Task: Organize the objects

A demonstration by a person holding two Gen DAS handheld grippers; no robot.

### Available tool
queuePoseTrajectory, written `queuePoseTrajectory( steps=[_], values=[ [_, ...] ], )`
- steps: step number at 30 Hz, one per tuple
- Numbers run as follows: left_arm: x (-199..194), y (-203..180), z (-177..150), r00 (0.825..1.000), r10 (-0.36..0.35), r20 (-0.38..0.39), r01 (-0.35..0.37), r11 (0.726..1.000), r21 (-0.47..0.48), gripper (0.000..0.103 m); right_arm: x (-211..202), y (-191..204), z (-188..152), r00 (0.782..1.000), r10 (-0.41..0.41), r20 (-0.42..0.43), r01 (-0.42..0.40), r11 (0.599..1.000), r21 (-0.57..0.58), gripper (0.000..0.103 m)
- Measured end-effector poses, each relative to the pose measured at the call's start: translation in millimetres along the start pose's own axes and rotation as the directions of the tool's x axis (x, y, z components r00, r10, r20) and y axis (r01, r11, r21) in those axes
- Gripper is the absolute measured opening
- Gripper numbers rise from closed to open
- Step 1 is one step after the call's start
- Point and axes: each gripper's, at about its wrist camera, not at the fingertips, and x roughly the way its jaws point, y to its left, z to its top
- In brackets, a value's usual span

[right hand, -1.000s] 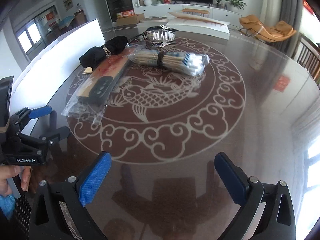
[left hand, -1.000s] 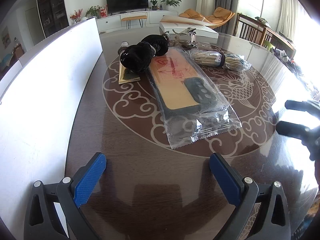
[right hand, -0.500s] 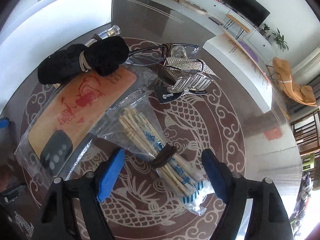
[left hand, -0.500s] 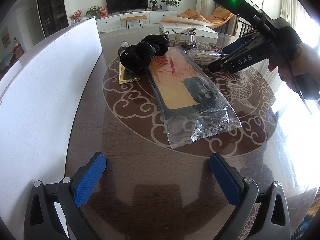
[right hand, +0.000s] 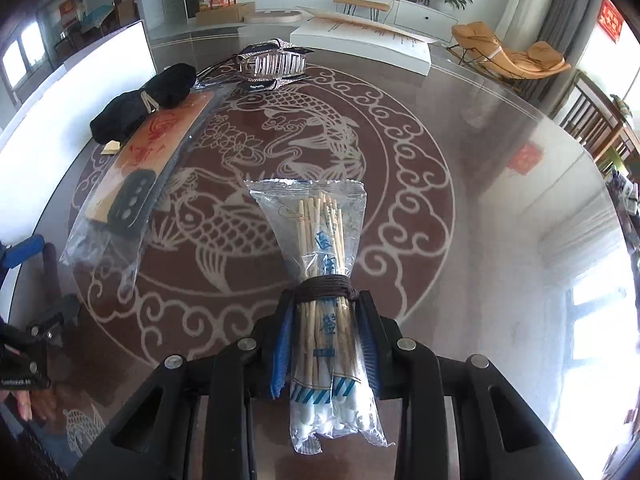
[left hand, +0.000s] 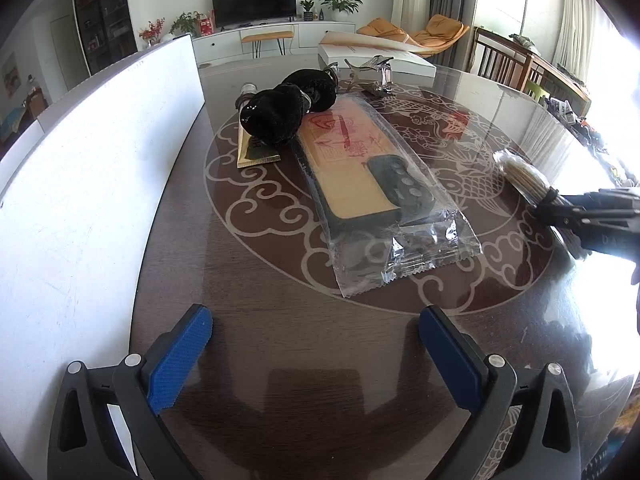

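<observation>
My right gripper [right hand: 325, 312] is shut on a bundle of wrapped chopsticks [right hand: 324, 240], tied with a dark band, and holds it over the table's right side; the bundle also shows in the left wrist view [left hand: 520, 174]. My left gripper [left hand: 316, 344] is open and empty above the near table edge. A clear bag with an orange board and a dark remote-like piece [left hand: 368, 184] lies ahead of it and also shows in the right wrist view [right hand: 136, 184]. A black cloth bundle [left hand: 288, 108] lies beyond it.
A white panel [left hand: 100, 184] runs along the table's left side. A gold card [left hand: 256, 152] lies under the black bundle. A silver hair claw [right hand: 272, 65] and glasses lie at the far side. A white box [right hand: 360, 40] stands beyond. The round table [right hand: 500, 208] has a fish pattern.
My right gripper closed on the chopstick bundle and carried it from the far middle of the table toward the right side. My left gripper has not moved.
</observation>
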Motion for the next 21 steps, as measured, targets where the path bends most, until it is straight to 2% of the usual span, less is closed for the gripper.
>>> queuePoseTrajectory(
  steps=[2,3,5,6,7,13,18,21],
  values=[
    [-0.1,0.3,0.2,1.000,0.000,0.000,0.000,1.000,0.000,0.103,-11.4,-0.3,-23.4,0.999,0.002,0.040,-0.003,1.000,0.023,0.032],
    [0.0,0.1,0.1,1.000,-0.001,0.000,0.001,1.000,0.000,0.103,-15.7,-0.5,-33.5,0.998,0.000,0.061,-0.002,1.000,0.031,0.036],
    [-0.2,0.1,0.1,1.000,0.000,0.000,0.000,1.000,0.000,0.103,-22.1,0.5,-47.6,0.995,-0.016,0.096,0.011,0.999,0.052,0.065],
    [0.0,0.1,0.0,1.000,0.000,0.000,0.000,1.000,0.000,0.103,-22.5,0.8,-51.5,0.993,-0.024,0.112,0.018,0.998,0.058,0.086],
    [-0.1,0.1,0.0,1.000,0.000,0.000,0.000,1.000,0.000,0.103,-21.8,-0.2,-53.9,0.992,-0.031,0.126,0.024,0.998,0.059,0.091],
    [-0.9,-0.6,-0.4,1.000,0.000,0.001,0.000,1.000,0.001,0.103,-14.7,-6.1,-55.1,0.990,-0.015,0.137,0.002,0.996,0.093,0.092],
    [-2.2,-0.9,-1.7,1.000,0.002,0.002,-0.002,1.000,0.001,0.103,-11.2,-8.3,-55.9,0.993,-0.025,0.118,0.012,0.994,0.110,0.103],
    [-3.7,-1.1,-3.1,1.000,0.003,0.003,-0.003,1.000,-0.001,0.103,-10.4,-7.9,-55.7,0.993,-0.028,0.118,0.015,0.994,0.109,0.103]
  ],
)
